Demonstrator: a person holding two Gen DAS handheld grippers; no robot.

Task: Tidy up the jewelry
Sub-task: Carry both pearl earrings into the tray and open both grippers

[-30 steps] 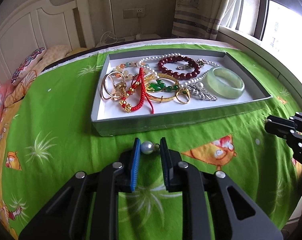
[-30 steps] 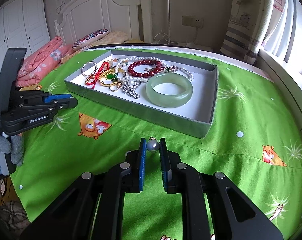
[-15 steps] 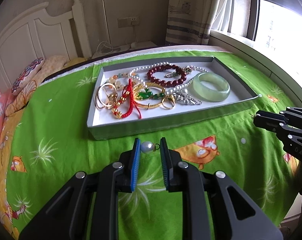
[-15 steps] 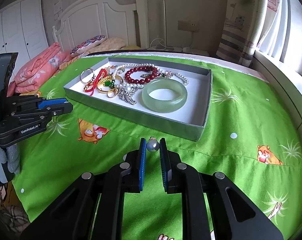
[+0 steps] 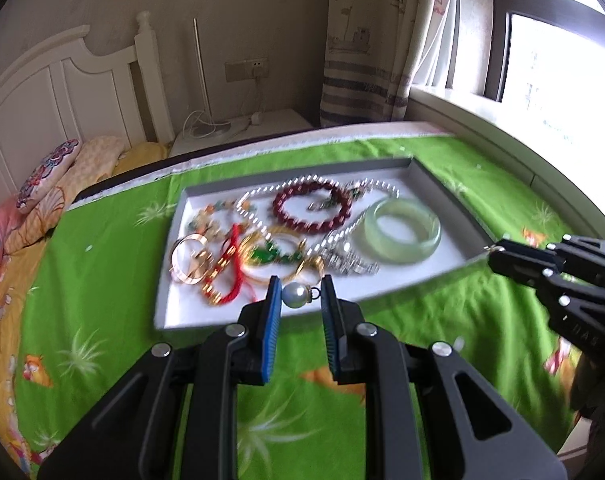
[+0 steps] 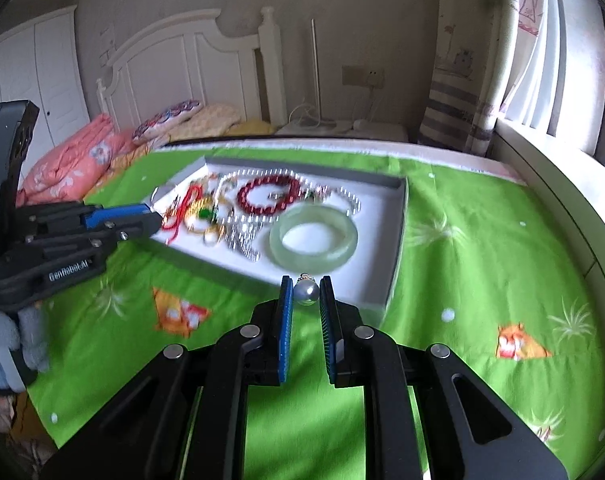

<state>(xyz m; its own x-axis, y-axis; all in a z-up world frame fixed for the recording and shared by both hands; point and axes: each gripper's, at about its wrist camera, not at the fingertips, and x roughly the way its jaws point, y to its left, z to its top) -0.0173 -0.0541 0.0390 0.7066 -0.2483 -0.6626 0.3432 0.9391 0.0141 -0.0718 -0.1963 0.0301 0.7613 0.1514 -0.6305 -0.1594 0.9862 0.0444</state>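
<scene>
Two pearl earrings poised at the jewelry tray

Each gripper pinches one: left gripper (image 5: 298, 294) clamps a pearl earring (image 5: 296, 295) above the tray's (image 5: 438, 184) near rim; right gripper (image 6: 305, 294) clamps its twin (image 6: 305, 292) beside the jade bangle (image 6: 313, 240), tray straight ahead.

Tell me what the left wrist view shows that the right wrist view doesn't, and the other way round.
Only the left wrist view: the left gripper head-on, shut on its pearl earring, and the window.

Only the right wrist view: the right gripper shut on a second pearl earring, a white wardrobe, and a gloved hand holding the left gripper.

Both: the grey tray on the green bedspread, with the jade bangle and red bead bracelet inside.
</scene>
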